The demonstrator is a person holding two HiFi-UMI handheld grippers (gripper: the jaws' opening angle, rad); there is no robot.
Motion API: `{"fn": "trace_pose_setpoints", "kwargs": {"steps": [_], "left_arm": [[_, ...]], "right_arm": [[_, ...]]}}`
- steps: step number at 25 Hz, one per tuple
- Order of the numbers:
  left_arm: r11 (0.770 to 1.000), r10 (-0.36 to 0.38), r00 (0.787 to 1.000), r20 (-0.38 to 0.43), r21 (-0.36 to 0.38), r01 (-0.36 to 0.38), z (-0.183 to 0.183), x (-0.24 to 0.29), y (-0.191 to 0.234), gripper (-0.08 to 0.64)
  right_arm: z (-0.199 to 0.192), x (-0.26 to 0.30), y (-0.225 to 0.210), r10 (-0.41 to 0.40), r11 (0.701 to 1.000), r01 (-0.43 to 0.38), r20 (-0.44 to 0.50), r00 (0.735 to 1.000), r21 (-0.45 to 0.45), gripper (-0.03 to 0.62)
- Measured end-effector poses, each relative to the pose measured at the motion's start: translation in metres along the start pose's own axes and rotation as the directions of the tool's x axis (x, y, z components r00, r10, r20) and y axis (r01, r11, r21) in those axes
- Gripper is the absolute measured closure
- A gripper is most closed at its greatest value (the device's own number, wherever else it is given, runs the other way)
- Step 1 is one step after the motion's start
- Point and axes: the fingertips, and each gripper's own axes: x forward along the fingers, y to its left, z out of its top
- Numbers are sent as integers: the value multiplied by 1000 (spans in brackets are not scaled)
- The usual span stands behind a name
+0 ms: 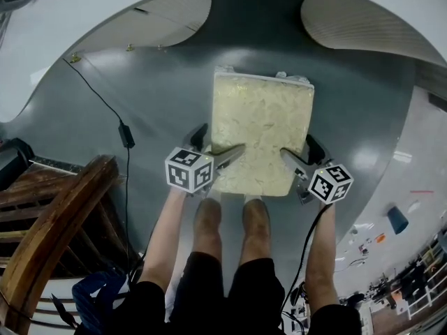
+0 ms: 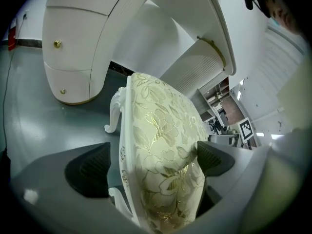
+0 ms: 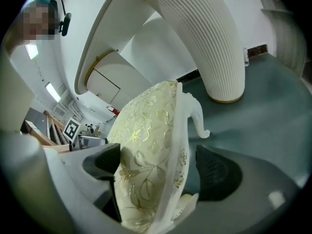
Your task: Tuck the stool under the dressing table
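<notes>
**Both grippers spread at the stool's near corners**

The white dressing table [image 1: 91, 12] curves across the far side of my view. One pedestal has gold knobs [image 2: 78, 43] and the other is ribbed [image 3: 204, 43], with a dark gap between them. The grey floor [image 1: 154, 96] runs from there back to my feet.

The stool [image 1: 262, 135] stands on that floor in front of the gap. Its whole cream floral cushion is in sight, so it is not yet under the top. One curled white leg [image 2: 113, 113] shows past the seat frame.

My left gripper [image 1: 215, 145] straddles the near left corner. Its jaws are spread wide, with the cushion edge [image 2: 161, 145] between them; the inner pad is at the fabric and the outer pad is clear of the frame. My right gripper [image 1: 302, 152] does the same at the near right corner, spread with the seat edge [image 3: 146, 140] between its pads and the outer pad apart from it.

Dark wooden furniture [image 1: 56, 215] stands to my left, and a black cable [image 1: 126, 135] runs beside it.
</notes>
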Motion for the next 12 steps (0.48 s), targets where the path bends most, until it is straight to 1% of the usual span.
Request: {"fn": "trace_pose_setpoints", "kwargs": {"steps": [4,12], "left_arm": [[999,-36,999,2,-17,36,0,4,1,2],[994,-87,996,24,-63,89,-7,11,-1,0]], "right_arm": [[0,4,0,51,999,-50,-16,999,16,110],[-4,7,0,104,994,-103,-9,995,42,110]]}}
